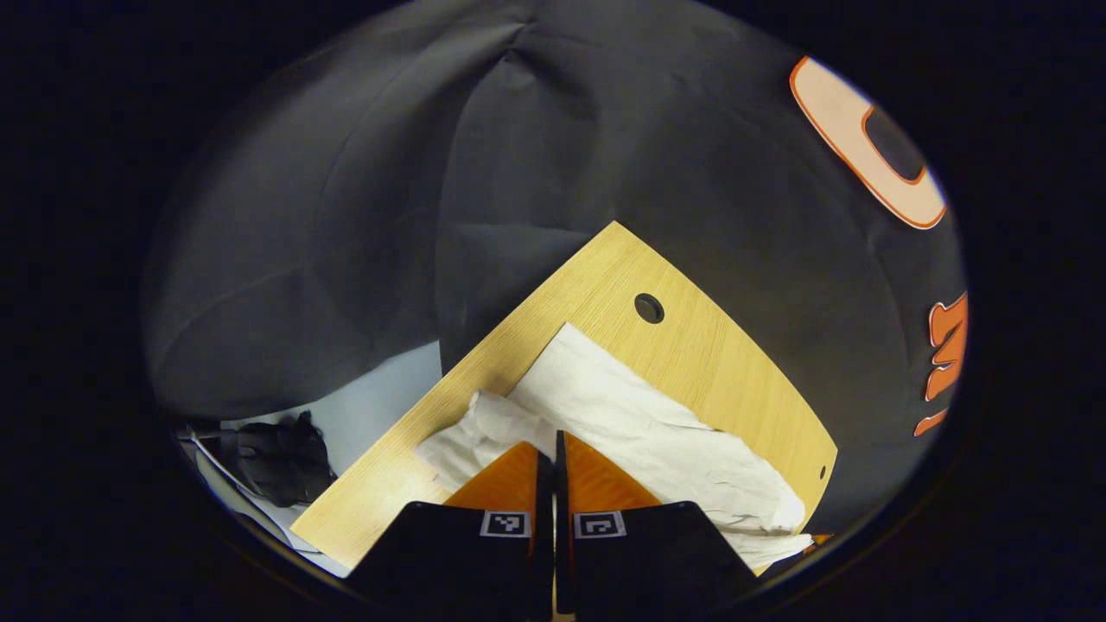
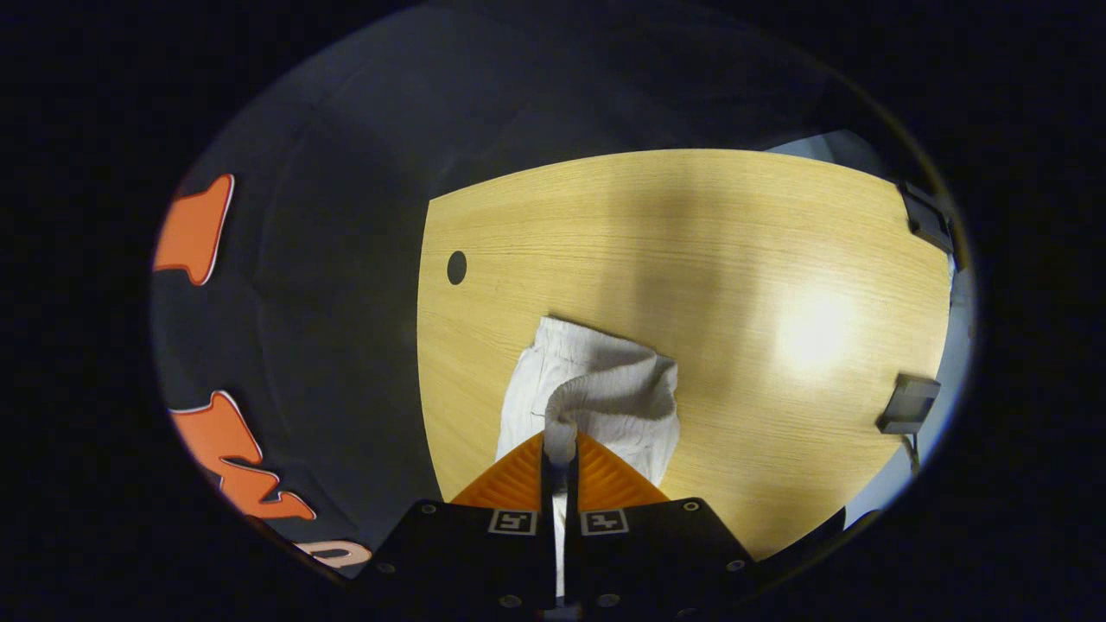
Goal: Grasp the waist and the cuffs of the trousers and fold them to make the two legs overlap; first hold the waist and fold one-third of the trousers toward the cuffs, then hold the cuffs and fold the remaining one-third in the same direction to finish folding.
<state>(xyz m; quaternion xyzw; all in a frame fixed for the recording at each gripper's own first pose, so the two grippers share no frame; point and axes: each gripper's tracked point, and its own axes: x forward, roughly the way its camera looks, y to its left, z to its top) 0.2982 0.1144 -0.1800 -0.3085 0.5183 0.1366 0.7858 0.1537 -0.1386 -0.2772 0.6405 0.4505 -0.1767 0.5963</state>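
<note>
Trousers [image 2: 596, 389], pale and crumpled, are lying on the wooden table [image 2: 691, 242], pinched at two places by the tools. Nearest in the right gripper view, the right gripper [image 2: 560, 445] is closing its jaws to a thin slit on a raised tuft of fabric, which is bunching up between the fingers and standing proud of the tabletop; the gathered band just beyond it looks like the waist, though I cannot be sure. In the left gripper view, the left gripper [image 1: 553, 445] is sitting with its jaws nearly together at the edge of the cloth [image 1: 639, 415]; whether fabric is actually between them I cannot tell, since the fingers are hiding the contact. Judgement: both pinches are being held at the garment's ends so one leg can be carried over the other without sagging. Farther out, the cloth is stretching diagonally across the table toward a round cable hole [image 1: 649, 307]. Beyond the table edge, a dark bundle [image 1: 281, 458] is resting on the pale floor.
</note>
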